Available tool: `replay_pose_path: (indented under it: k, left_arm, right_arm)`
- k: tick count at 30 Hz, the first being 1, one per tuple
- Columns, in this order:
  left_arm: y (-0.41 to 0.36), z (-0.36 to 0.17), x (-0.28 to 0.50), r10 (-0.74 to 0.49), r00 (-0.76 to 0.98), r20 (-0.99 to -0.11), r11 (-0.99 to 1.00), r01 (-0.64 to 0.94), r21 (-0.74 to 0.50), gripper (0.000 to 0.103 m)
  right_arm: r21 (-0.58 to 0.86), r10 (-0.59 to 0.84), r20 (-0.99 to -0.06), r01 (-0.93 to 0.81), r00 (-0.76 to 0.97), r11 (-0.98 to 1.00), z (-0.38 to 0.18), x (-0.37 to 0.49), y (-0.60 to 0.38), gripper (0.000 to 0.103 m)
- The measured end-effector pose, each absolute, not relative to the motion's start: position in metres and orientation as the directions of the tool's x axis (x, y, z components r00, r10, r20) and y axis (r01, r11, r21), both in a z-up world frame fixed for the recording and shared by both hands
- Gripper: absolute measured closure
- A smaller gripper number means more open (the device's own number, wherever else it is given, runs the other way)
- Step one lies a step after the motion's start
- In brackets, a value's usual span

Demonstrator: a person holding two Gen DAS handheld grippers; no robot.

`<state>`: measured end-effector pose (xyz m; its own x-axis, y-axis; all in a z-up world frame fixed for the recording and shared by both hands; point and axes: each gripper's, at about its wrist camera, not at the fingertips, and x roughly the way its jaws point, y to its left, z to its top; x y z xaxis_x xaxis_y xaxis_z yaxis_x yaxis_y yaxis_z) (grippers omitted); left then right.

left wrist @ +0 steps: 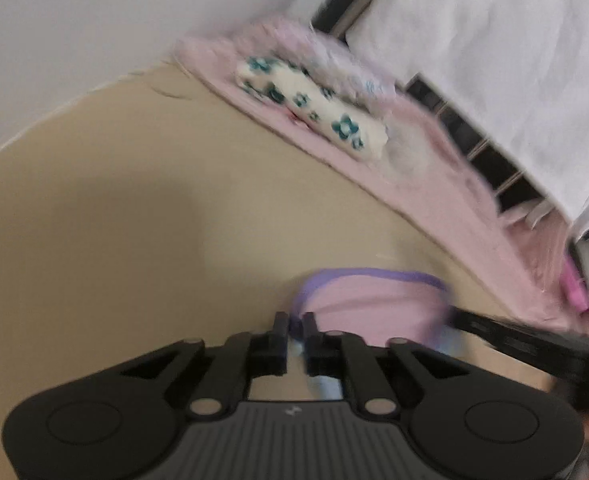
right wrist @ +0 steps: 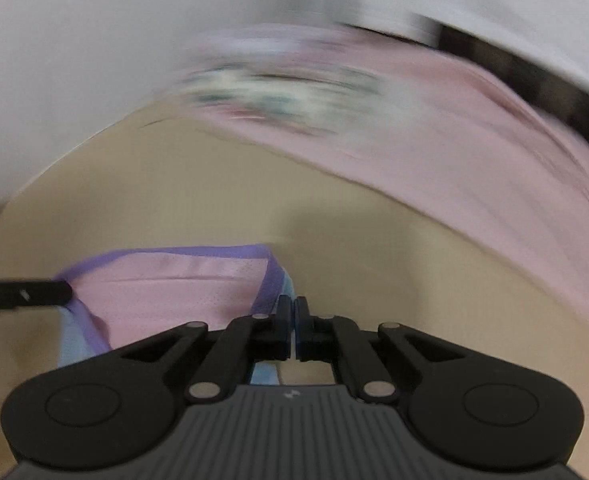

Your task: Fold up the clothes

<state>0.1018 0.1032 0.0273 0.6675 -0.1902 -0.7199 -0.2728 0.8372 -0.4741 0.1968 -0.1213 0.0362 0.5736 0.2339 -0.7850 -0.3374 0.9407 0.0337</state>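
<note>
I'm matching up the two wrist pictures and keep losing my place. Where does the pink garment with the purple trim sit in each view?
Left wrist view: the pink garment lies low, right of centre, just beyond the left tool, which pinches its purple trim.
Right wrist view: it lies low and left, its right corner at the right tool.
Shared landmark: the flower-print bundle on the pink blanket behind.

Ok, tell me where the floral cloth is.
In the left wrist view, the floral cloth lies up top on the pink blanket, beyond the tan surface.
</note>
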Motion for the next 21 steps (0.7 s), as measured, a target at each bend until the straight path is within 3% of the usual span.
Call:
replay_pose_path:
  k: [2,5,6,7,8,10,12,15,16,17,18,21]
  left_arm:
    - [0.091,0.032,0.118,-0.159,0.659,-0.735,0.836,-0.305,-0.455,0.085]
    - [0.071,0.045,0.093,-0.271,0.704,-0.656,0.842,-0.156,-0.516,0.069]
    - [0.059,0.045,0.075,-0.322,0.699,-0.639,0.847,-0.088,-0.524,0.066]
    - [0.047,0.045,0.057,-0.373,0.689,-0.622,0.848,-0.02,-0.53,0.061]
    - [0.036,0.045,0.039,-0.422,0.676,-0.604,0.843,0.049,-0.535,0.057]
    - [0.012,0.044,0.003,-0.518,0.639,-0.569,0.821,0.184,-0.54,0.054]
    - [-0.013,0.038,-0.028,-0.602,0.586,-0.543,0.782,0.297,-0.548,0.054]
    - [-0.045,0.024,-0.047,-0.622,0.546,-0.561,0.776,0.338,-0.532,0.056]
    - [-0.055,0.02,-0.053,-0.626,0.534,-0.569,0.776,0.351,-0.524,0.063]
    - [-0.062,0.018,-0.057,-0.597,0.539,-0.595,0.8,0.347,-0.489,0.084]
    - [-0.069,0.016,-0.06,-0.568,0.544,-0.618,0.822,0.345,-0.453,0.09]
    - [-0.065,0.019,-0.07,-0.588,0.504,-0.633,0.809,0.379,-0.449,0.09]
  right_arm:
    - [0.085,0.168,-0.786,-0.165,0.595,0.983,0.038,0.201,-0.163,0.102]
    - [0.117,0.119,-0.757,-0.047,0.642,0.992,0.043,0.175,-0.218,0.096]
    - [0.158,0.16,-0.736,-0.064,0.658,0.985,0.048,0.157,-0.231,0.095]
    - [0.192,0.204,-0.711,-0.093,0.672,0.977,0.054,0.136,-0.242,0.084]
    - [0.206,0.231,-0.688,-0.12,0.688,0.971,0.058,0.114,-0.25,0.067]
    - [0.225,0.288,-0.663,-0.184,0.691,0.957,0.057,0.073,-0.26,0.06]
    - [0.237,0.346,-0.653,-0.252,0.674,0.938,0.05,0.032,-0.265,0.06]
    - [0.27,0.415,-0.652,-0.317,0.635,0.909,0.031,-0.017,-0.262,0.066]
    - [0.266,0.41,-0.661,-0.314,0.629,0.911,0.023,-0.028,-0.257,0.076]
    - [0.262,0.402,-0.666,-0.308,0.628,0.915,0.016,-0.039,-0.252,0.095]
    - [0.263,0.387,-0.662,-0.286,0.642,0.922,0.012,-0.052,-0.251,0.097]
    - [0.274,0.353,-0.646,-0.226,0.676,0.935,0.006,-0.09,-0.249,0.097]
